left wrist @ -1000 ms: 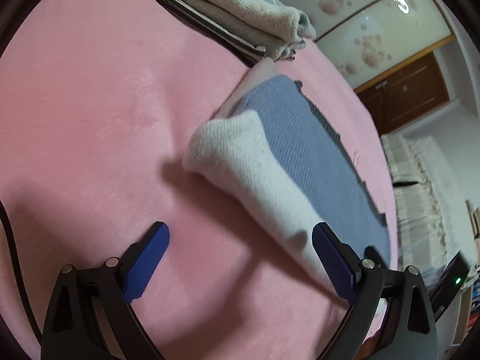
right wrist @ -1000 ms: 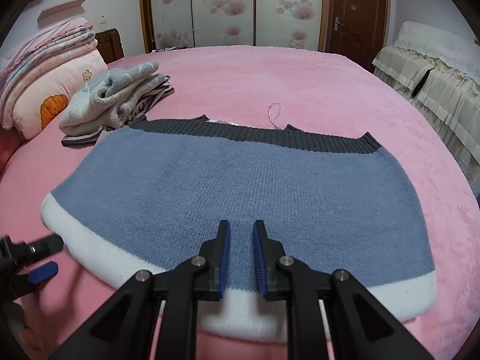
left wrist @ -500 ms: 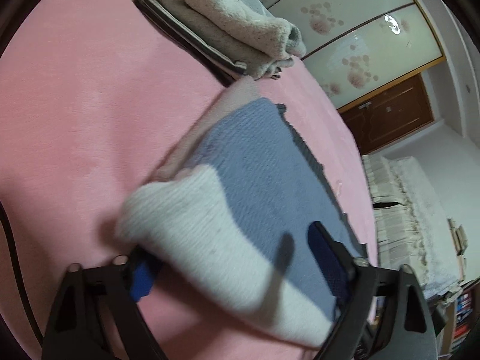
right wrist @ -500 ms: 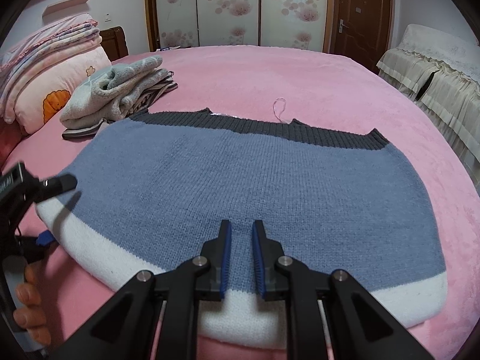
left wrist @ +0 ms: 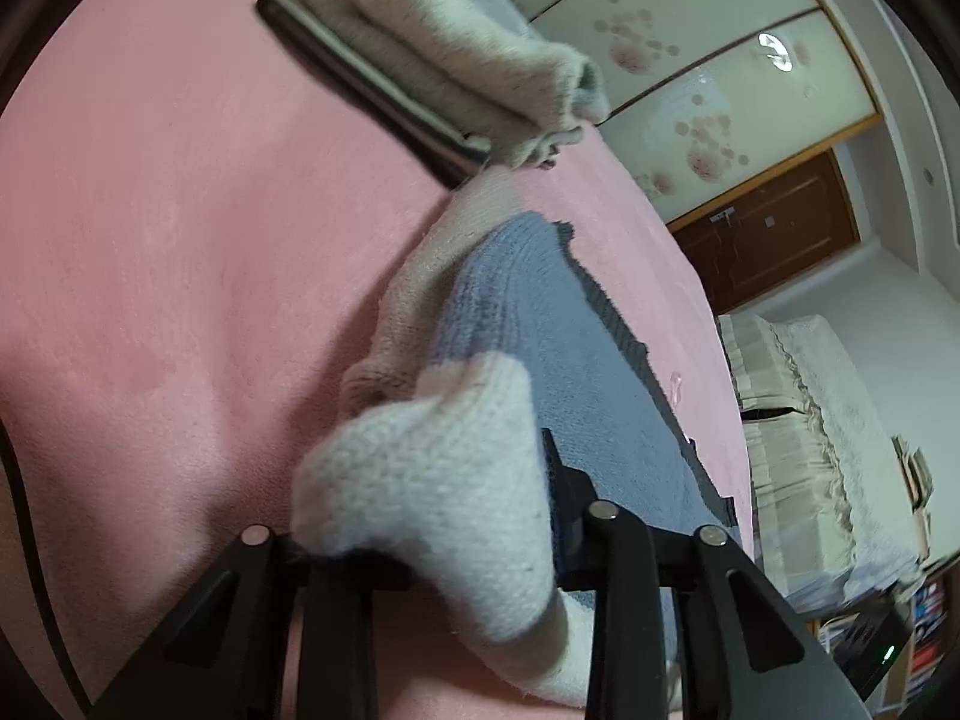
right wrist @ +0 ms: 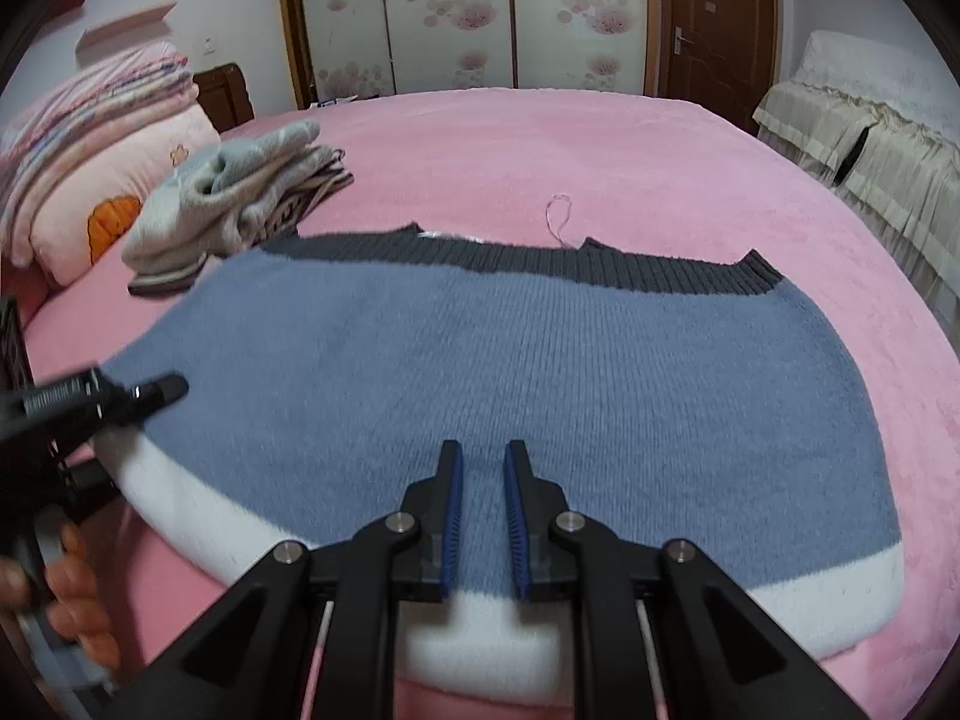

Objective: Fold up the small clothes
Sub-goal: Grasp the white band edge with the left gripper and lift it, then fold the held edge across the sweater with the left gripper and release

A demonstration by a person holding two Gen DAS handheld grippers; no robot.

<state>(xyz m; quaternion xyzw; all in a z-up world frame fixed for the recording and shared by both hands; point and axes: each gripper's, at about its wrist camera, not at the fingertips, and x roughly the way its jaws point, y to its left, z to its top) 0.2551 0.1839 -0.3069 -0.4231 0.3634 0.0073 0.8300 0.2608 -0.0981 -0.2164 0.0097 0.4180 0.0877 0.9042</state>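
Knitted sweater (right wrist: 510, 372) corner bunches in the clamped left tool (left wrist: 432, 498); right tool (right wrist: 483, 516) hovers, narrowly parted.

Knitted blue garment (right wrist: 510, 360) with a dark grey ribbed band (right wrist: 540, 261) along its far edge and a white band (right wrist: 480, 642) along its near edge, spread flat on the pink bed (right wrist: 600, 150). Its white corner (left wrist: 432, 480) is raised and bunched, clear of the bed.

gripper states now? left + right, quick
Left gripper: shut on the white hem corner of the knit sweater.
Right gripper: jaws nearly together over the sweater's hem, grip on fabric cannot be told.
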